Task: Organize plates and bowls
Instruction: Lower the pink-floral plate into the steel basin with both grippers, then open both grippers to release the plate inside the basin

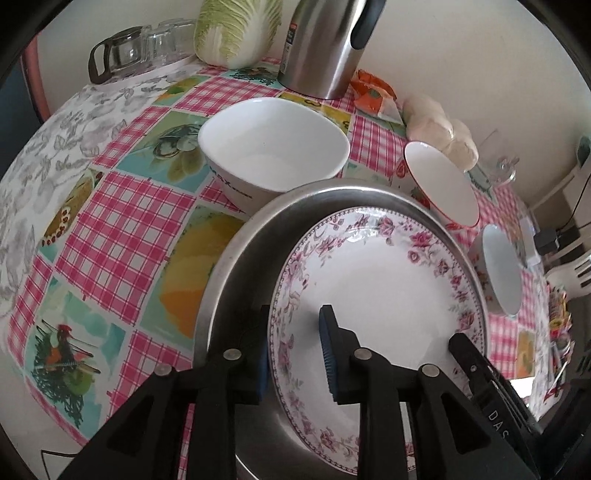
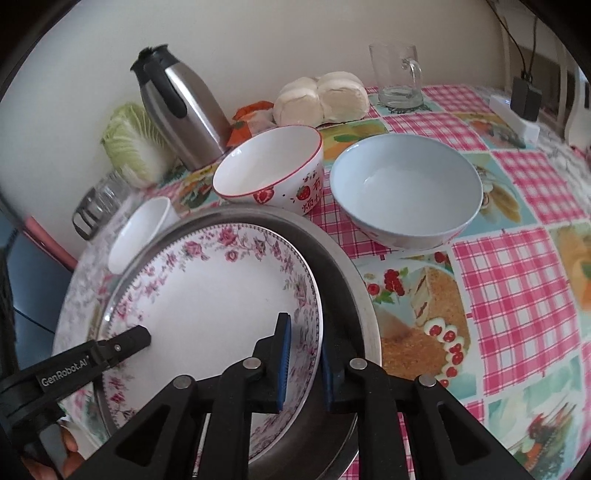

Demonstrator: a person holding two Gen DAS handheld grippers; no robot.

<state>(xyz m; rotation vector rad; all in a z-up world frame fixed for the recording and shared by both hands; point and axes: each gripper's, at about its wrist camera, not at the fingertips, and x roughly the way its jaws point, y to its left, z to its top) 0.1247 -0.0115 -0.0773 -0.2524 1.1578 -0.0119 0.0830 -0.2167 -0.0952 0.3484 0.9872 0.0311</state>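
A white plate with a pink flower rim (image 1: pixel 384 295) lies inside a round steel pan (image 1: pixel 236 258). My left gripper (image 1: pixel 295 354) straddles the plate's left rim, jaws apart with a gap to the rim. My right gripper (image 2: pixel 304 360) straddles the plate's (image 2: pixel 207 295) right rim inside the pan (image 2: pixel 354 280), also slightly apart. The left gripper's tip shows in the right wrist view (image 2: pixel 136 338). A square white bowl (image 1: pixel 273 147), a strawberry bowl (image 2: pixel 269 166) and a pale blue bowl (image 2: pixel 406 184) stand behind the pan.
A steel thermos jug (image 2: pixel 177 110), a cabbage (image 1: pixel 236 29), a glass pot (image 1: pixel 118 51), buns (image 2: pixel 321 96) and a glass mug (image 2: pixel 399 74) line the wall. The checked tablecloth (image 2: pixel 517 295) extends to the right.
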